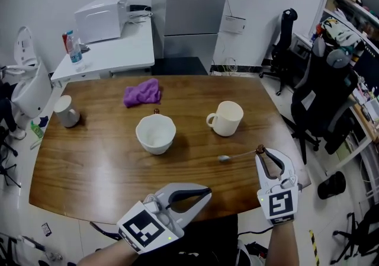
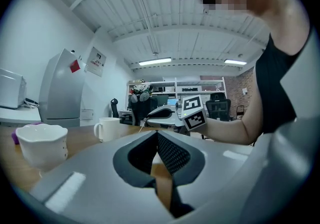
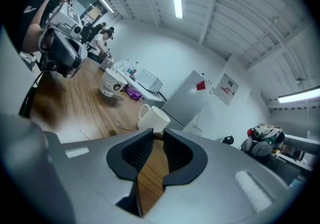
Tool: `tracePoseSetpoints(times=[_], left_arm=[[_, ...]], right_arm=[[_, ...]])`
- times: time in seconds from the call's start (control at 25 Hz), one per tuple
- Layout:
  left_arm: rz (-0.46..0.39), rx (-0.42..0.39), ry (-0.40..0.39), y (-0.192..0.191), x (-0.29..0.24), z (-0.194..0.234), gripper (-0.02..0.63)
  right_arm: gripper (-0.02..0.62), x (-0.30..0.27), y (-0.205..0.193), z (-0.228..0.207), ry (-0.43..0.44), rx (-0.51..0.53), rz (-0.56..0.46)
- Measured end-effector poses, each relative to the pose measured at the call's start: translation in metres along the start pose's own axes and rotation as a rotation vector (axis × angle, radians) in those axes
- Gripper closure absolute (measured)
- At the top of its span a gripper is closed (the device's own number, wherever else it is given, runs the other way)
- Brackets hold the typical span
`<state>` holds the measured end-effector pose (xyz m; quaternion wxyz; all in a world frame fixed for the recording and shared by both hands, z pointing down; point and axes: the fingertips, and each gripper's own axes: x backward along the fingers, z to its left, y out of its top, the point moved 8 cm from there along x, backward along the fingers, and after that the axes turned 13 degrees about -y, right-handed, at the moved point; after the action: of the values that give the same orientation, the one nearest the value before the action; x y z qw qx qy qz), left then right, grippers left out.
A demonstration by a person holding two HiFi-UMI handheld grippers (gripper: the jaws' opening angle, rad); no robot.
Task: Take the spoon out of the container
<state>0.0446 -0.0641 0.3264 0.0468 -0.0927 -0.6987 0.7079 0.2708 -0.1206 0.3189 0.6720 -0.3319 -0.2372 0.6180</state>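
A thin metal spoon (image 1: 237, 156) with a brown handle end stretches across the wooden table (image 1: 100, 164), right of the white bowl (image 1: 155, 133) and in front of the white mug (image 1: 225, 118). My right gripper (image 1: 260, 151) is shut on that brown end, which shows between its tips in the right gripper view (image 3: 157, 135). The spoon's bowl end (image 1: 223, 158) points left, low over the wood; whether it touches I cannot tell. My left gripper (image 1: 207, 191) hovers at the table's near edge, shut and holding nothing (image 2: 157, 134).
A purple cloth (image 1: 142, 93) lies behind the bowl, and a grey cup (image 1: 67, 111) stands at the far left. Office chairs (image 1: 320, 99) crowd the right side. A white side table (image 1: 112, 51) carries a bottle and a white box.
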Motion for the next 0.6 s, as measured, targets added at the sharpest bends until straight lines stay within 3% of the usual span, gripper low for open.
tracePoseSetpoints(times=[0.24,0.44,0.6], left_arm=[[0.000,-0.006,-0.039,0.002,-0.017,-0.002,0.594],[0.001,-0.003,-0.062,0.004,-0.030,0.000,0.594],[0.003,0.006,-0.070,0.003,-0.037,0.002,0.594]], right_arm=[[0.528,0.007,-0.029,-0.009,0.015,-0.082,0.135],[0.528,0.008,-0.054,-0.009,0.093,-0.154,0.261],[0.528,0.007,-0.068,-0.002,0.173,-0.138,0.350]])
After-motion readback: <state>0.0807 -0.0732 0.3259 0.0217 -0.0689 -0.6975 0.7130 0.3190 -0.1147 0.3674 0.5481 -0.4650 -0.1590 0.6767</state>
